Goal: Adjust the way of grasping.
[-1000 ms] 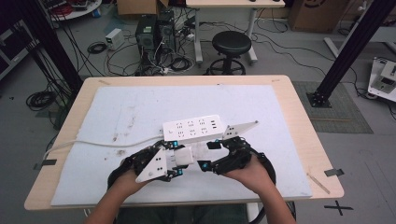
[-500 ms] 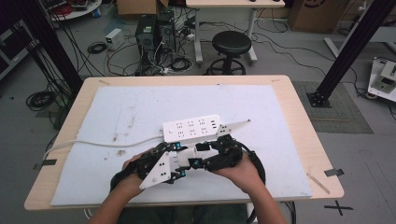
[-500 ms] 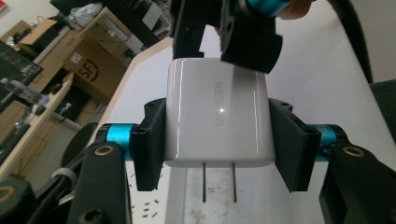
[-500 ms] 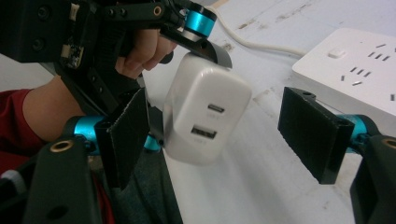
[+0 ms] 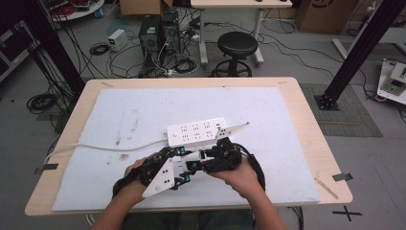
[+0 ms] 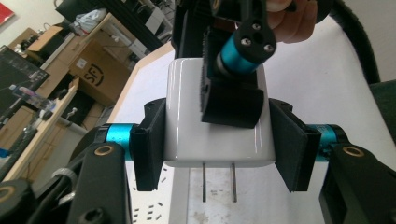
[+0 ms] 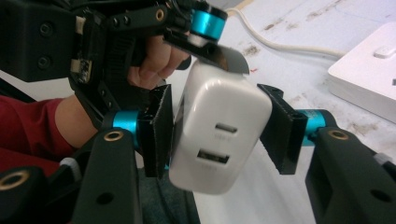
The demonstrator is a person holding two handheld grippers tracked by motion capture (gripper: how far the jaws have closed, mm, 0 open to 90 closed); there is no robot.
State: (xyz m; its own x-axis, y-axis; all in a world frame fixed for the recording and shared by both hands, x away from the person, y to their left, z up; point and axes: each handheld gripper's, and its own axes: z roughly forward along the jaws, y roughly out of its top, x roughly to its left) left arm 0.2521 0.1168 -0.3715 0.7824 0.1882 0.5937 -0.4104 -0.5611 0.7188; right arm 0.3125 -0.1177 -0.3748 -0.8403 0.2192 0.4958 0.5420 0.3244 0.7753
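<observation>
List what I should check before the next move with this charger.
1. Left gripper shut on charger: ok.
2. Right gripper has just been closing with the charger between its fingers; firm grip on both sides: cannot tell.
3. Prongs straight and unobstructed: ok.
4. Power strip flat on the table, sockets free: ok.
5. Strip's cable away from both hands: ok.
</observation>
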